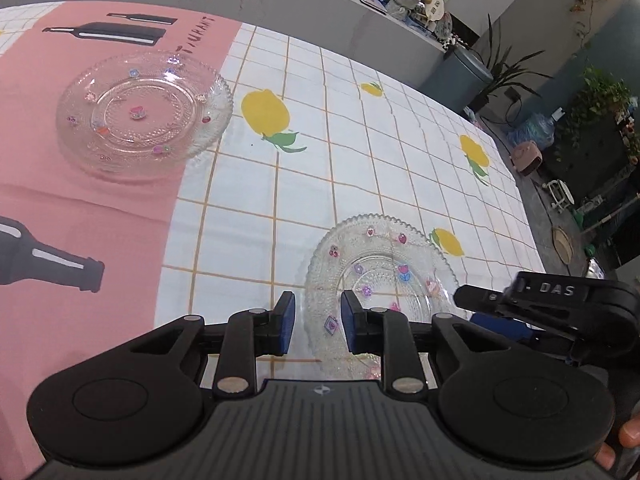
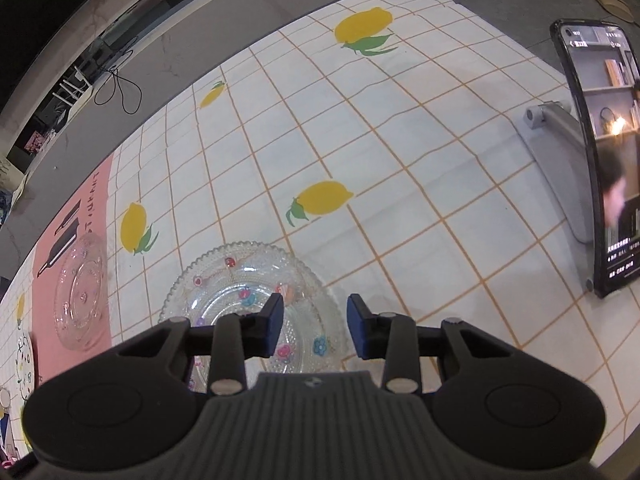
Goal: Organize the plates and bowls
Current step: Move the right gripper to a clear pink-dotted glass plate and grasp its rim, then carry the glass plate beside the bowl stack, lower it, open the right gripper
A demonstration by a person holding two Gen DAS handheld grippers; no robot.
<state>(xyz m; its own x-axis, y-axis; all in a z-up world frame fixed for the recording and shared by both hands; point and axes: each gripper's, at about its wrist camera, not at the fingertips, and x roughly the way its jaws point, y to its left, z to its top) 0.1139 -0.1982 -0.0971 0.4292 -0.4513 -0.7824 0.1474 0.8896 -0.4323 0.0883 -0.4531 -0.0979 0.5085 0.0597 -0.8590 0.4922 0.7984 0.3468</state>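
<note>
Two clear glass plates with small flower stickers lie on the table. The near plate (image 1: 380, 276) sits on the lemon-print cloth (image 1: 320, 120), and both grippers stand at it. My left gripper (image 1: 318, 320) is open, with the plate's left rim in the gap between its blue pads. My right gripper (image 2: 316, 320) is open astride the right rim of that plate (image 2: 248, 292); it also shows from the side as the right gripper (image 1: 468, 306). No pad presses on the glass. The far plate (image 1: 144, 116) rests on a pink bottle-print mat (image 1: 60, 208) and appears as the far plate (image 2: 80, 296).
A phone on a grey stand (image 2: 600, 160) stands upright on the cloth at the right. A patterned white plate (image 2: 24, 360) peeks in at the far left edge. The table's far edge (image 1: 516, 184) drops to a floor with plants and a bin.
</note>
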